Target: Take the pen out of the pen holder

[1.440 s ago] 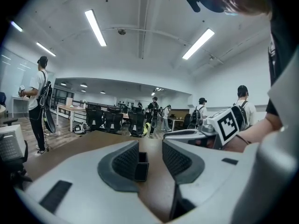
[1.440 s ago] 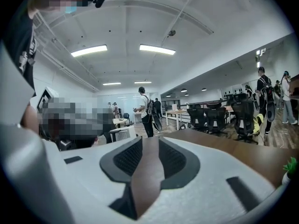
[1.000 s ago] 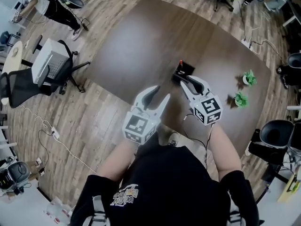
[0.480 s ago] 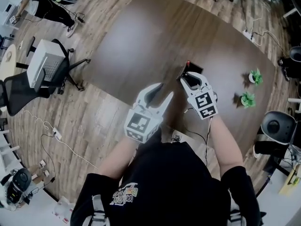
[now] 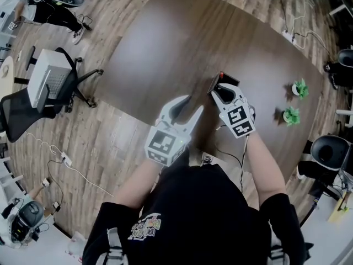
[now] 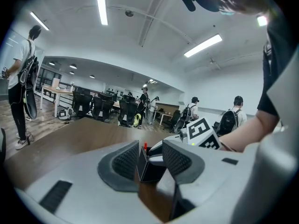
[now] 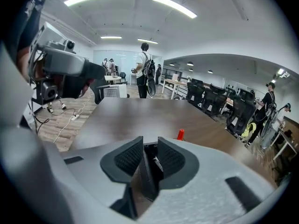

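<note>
A black square pen holder (image 5: 226, 80) stands on the dark wooden table (image 5: 182, 43), with a red-capped pen (image 5: 222, 74) poking out of it. My right gripper (image 5: 220, 90) points down at the holder. In the right gripper view its jaws (image 7: 150, 146) are closing either side of the holder's near wall (image 7: 148, 171), and no pad is plainly pressing. The pen's red tip (image 7: 180, 134) stands just beyond them. My left gripper (image 5: 194, 103) hovers open to the left, a little short of the holder (image 6: 148, 168), nothing between its fingers. It sees the pen (image 6: 145, 146) too.
Two small green potted plants (image 5: 300, 88) (image 5: 290, 115) sit on the table's right side. Office chairs (image 5: 49, 87) (image 5: 328, 152) stand on the wooden floor at both sides, with cables beside them. Several people stand in the background of both gripper views.
My right gripper has dropped and tipped downward onto the pen holder. My left gripper has edged forward toward it. The holder and pen have not moved.
</note>
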`<state>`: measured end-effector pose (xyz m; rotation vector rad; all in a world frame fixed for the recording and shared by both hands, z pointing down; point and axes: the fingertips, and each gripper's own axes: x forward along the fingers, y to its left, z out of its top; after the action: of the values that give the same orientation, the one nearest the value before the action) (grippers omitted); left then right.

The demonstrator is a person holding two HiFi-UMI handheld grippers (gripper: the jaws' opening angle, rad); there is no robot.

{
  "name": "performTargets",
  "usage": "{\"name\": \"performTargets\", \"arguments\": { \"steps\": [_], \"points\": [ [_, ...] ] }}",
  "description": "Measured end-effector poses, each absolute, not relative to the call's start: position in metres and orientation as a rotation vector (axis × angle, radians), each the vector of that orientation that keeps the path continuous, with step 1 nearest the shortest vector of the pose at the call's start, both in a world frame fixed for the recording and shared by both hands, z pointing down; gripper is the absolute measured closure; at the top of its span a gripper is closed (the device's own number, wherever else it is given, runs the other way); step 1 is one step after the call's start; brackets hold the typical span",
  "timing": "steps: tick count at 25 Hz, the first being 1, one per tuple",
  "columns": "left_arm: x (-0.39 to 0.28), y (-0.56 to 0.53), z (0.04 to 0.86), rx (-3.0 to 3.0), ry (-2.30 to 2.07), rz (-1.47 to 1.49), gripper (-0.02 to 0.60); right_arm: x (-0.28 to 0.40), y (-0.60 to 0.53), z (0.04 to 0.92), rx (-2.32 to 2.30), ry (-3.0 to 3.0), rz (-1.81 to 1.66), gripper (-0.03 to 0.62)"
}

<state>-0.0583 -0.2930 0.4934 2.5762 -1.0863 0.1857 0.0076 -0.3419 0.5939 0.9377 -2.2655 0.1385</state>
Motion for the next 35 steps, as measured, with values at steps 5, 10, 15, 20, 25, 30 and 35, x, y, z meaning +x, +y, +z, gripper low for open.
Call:
{"name": "performTargets", "arguments": {
  "steps": [5, 10, 15, 20, 25, 30, 35],
  "points": [
    [-0.061, -0.299, 0.495, 2.572, -1.077, 0.186, 0.446, 0.01, -0.349, 0.593, 0.98, -2.266, 0.171, 0.496],
    [-0.059, -0.302, 0.498, 2.559, -1.066, 0.182, 0.446, 0.016, -0.355, 0.595, 1.005, -2.264, 0.189, 0.496],
    [-0.049, -0.301, 0.5, 2.559, -1.06, 0.185, 0.446, 0.026, -0.357, 0.597, 0.99, -2.249, 0.153, 0.497],
    [-0.053, -0.305, 0.498, 2.553, -1.065, 0.179, 0.446, 0.02, -0.361, 0.597, 0.946, -2.209, 0.064, 0.502],
    [-0.051, -0.302, 0.502, 2.545, -1.067, 0.186, 0.446, 0.021, -0.36, 0.597, 0.935, -2.194, 0.012, 0.511],
    [-0.058, -0.31, 0.499, 2.539, -1.067, 0.183, 0.446, 0.017, -0.366, 0.593, 0.954, -2.183, -0.02, 0.517],
    [-0.055, -0.311, 0.501, 2.536, -1.064, 0.184, 0.446, 0.02, -0.369, 0.588, 0.979, -2.182, -0.046, 0.525]
  ]
}}
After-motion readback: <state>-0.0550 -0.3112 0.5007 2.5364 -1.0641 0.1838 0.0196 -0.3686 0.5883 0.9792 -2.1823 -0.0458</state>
